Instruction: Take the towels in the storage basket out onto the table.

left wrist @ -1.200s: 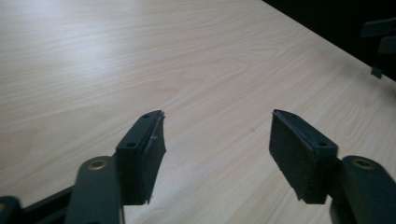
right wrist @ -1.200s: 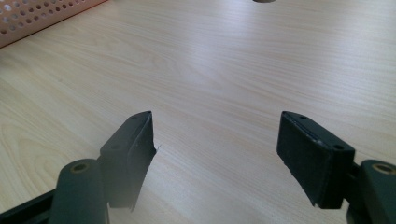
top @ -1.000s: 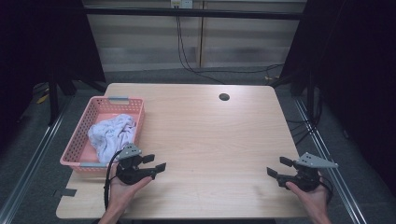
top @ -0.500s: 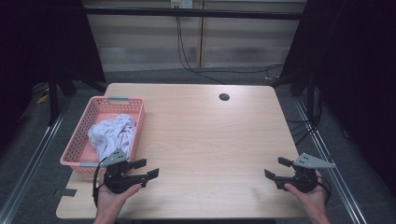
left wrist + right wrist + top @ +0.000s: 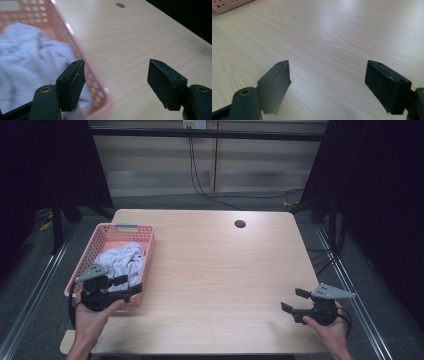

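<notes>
High view: crumpled, seemingly pale-lilac cloth [image 5: 121, 261]

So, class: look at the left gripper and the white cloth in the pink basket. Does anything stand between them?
Partly. The left gripper, jaws open and just widened with nothing held, straddles the pink basket's near side wall: one jaw is over the white cloth, the other outside over the table. That wall is the only obstacle.
</notes>
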Tool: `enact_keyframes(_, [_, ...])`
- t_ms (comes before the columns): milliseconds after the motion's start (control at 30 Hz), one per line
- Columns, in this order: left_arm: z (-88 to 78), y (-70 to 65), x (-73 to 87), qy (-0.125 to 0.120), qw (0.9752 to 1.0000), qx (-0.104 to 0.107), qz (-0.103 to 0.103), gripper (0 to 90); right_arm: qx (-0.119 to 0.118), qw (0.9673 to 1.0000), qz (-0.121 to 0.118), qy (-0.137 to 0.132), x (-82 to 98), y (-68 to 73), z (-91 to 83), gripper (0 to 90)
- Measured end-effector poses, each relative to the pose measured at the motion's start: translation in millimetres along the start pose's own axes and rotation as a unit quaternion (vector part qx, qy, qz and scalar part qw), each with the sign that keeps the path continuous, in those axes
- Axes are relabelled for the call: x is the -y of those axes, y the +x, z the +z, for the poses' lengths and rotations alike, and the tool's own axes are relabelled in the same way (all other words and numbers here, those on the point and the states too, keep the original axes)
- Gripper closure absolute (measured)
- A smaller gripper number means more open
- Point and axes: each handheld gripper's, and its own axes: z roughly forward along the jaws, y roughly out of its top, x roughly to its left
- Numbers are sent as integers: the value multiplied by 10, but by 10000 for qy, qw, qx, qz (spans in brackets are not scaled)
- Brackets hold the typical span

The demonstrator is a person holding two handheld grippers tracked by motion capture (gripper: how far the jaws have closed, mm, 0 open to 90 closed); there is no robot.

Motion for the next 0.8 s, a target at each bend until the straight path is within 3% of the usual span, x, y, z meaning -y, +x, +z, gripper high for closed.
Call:
enact_keyframes(267, [-10,282,-178,357,9984,-431,66,278,-73,10000,-10,40,3,15,18,202])
enact_keyframes(333, [-14,347,-223,450,9983,-369,9,248,-110,9999,-2,60,4,13,24,204])
enact_keyframes(400, [-25,367,-265,467,9972,-580,118,254,-122,9999,-3,72,4,9,40,204])
enact_keyframes(533, [-43,427,-329,511,9962,-683,156,237,-133,9999,8,99,1,15,51,210])
enact_keyframes(633, [15,523,-385,726,9938,-825,141,232,-162,9998,-18,104,2,23,61,220])
enact_keyframes(733, [115,587,-414,1051,9906,-832,275,219,-165,9998,-36,103,4,16,65,220])
enact_keyframes(800, [147,605,-414,1032,9912,-759,348,241,-193,9997,-45,115,4,14,69,220])
